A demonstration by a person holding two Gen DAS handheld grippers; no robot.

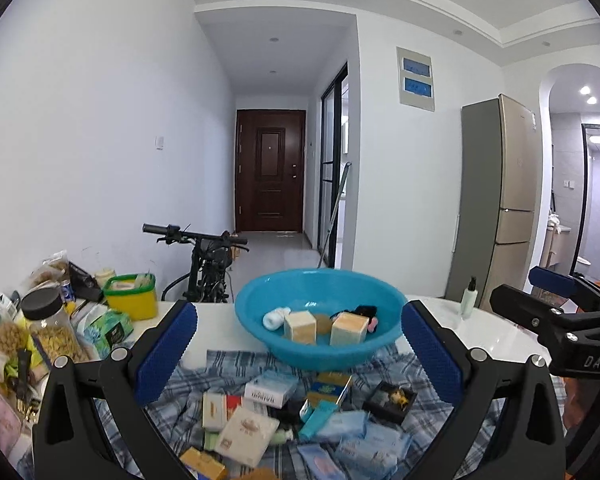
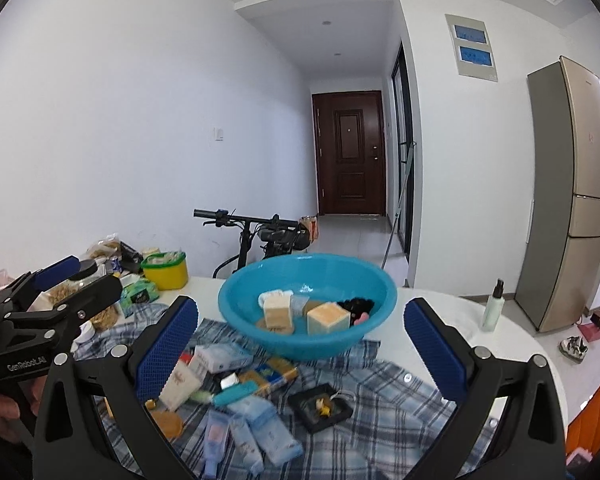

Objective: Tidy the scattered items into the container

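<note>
A blue plastic basin [image 1: 292, 292] [image 2: 320, 276] sits on a plaid cloth [image 1: 228, 364] [image 2: 384, 420] and holds two tan boxes, a white roll and a black item. In front of it lie scattered small boxes and packets: a white box [image 1: 247, 435] [image 2: 180, 385], a teal tube [image 1: 317, 418] [image 2: 234, 393], a black square box [image 1: 389, 400] [image 2: 320, 406], pale blue packets [image 1: 352, 426] [image 2: 256, 432]. My left gripper [image 1: 299, 350] hovers open over the pile, empty. My right gripper [image 2: 301, 346] is open too, nothing between its fingers.
At the left stand a yellow tub [image 1: 132, 294] [image 2: 166, 270], a green tissue pack [image 1: 106, 326], a jar [image 1: 50, 330] and food bags. A pump bottle [image 1: 469, 298] [image 2: 493, 306] stands at the right on the white table [image 1: 496, 334]. A bicycle [image 1: 208, 258] and fridge [image 1: 496, 204] stand behind.
</note>
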